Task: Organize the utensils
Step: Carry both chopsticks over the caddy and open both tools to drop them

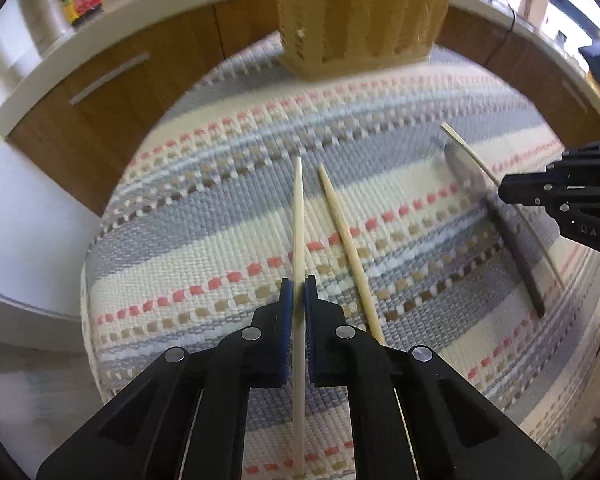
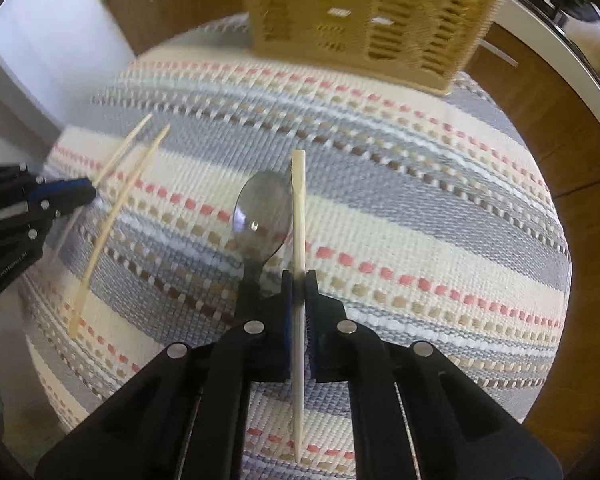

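My left gripper (image 1: 299,286) is shut on a pale chopstick (image 1: 298,216) that points ahead over the striped mat (image 1: 220,216). A second chopstick (image 1: 346,244) lies on the mat just to its right. My right gripper (image 2: 299,280) is shut on another pale chopstick (image 2: 299,208), held above the mat (image 2: 420,208). A metal spoon (image 2: 262,216) lies on the mat just left of it. The beige slotted utensil holder (image 1: 360,12) stands at the mat's far edge; it also shows in the right wrist view (image 2: 364,16). The right gripper (image 1: 512,194) shows at the right of the left wrist view, beside the spoon (image 1: 466,172).
The mat covers a small table with its edges close on the left (image 1: 90,280) and right (image 2: 556,264). Wooden cabinets (image 1: 100,92) with a white counter run behind. The left gripper (image 2: 86,192) shows at the left of the right wrist view, near the loose chopstick (image 2: 112,224).
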Demonstrator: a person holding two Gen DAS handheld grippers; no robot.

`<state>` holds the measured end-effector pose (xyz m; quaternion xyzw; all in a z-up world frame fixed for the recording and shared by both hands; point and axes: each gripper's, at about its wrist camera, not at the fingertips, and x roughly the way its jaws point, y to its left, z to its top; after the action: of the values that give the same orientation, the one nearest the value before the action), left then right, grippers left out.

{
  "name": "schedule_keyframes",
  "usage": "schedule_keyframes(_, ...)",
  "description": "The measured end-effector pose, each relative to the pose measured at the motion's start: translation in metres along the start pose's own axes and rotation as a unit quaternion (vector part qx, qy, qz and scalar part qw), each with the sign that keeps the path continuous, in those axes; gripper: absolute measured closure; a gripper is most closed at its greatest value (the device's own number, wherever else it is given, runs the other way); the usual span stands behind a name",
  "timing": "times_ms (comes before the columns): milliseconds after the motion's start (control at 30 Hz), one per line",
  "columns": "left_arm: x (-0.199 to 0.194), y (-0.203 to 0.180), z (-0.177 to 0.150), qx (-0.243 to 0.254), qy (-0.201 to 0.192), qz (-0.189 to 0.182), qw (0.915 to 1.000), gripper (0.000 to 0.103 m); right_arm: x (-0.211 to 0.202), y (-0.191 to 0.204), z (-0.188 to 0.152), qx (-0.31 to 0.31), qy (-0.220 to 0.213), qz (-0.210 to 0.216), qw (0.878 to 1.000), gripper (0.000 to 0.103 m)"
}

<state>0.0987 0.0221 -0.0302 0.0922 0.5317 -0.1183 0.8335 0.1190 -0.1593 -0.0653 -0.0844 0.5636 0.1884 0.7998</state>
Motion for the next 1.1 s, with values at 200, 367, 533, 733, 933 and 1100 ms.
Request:
schedule_keyframes(200, -0.045, 0.010, 0.005, -0.034, -0.088, -0.019, 0.9953, 0.099, -0.042, -0.031, 0.000, 0.032, -0.074, 0.027, 0.996, 0.099)
schedule_keyframes(367, -0.098, 0.013, 0.022, -0.053, -0.179, -0.032, 0.9819, 0.099, -0.092, -0.042, 0.002, 0.036, -0.155, 0.035, 0.987, 0.099)
schedule_keyframes(533, -0.150, 0.015, 0.053, -0.062, -0.278, -0.050, 0.9574, 0.099, -0.150, -0.044, 0.006, 0.037, -0.242, 0.032, 0.969, 0.099)
schedule_keyframes(733, -0.206, 0.006, 0.086, -0.061, -0.376, -0.071, 0.9220, 0.099, -0.200, -0.052, 0.031, 0.033, -0.331, 0.021, 0.943, 0.099)
schedule_keyframes(933, -0.217, -0.008, 0.120, -0.053, -0.443, -0.081, 0.8912, 0.099, -0.225, -0.056, 0.061, 0.029, -0.407, 0.011, 0.913, 0.099)
schedule_keyframes(1100, -0.204, -0.011, 0.144, -0.058, -0.484, -0.096, 0.8676, 0.099, -0.228, -0.067, 0.084, 0.042, -0.458, 0.004, 0.888, 0.099)
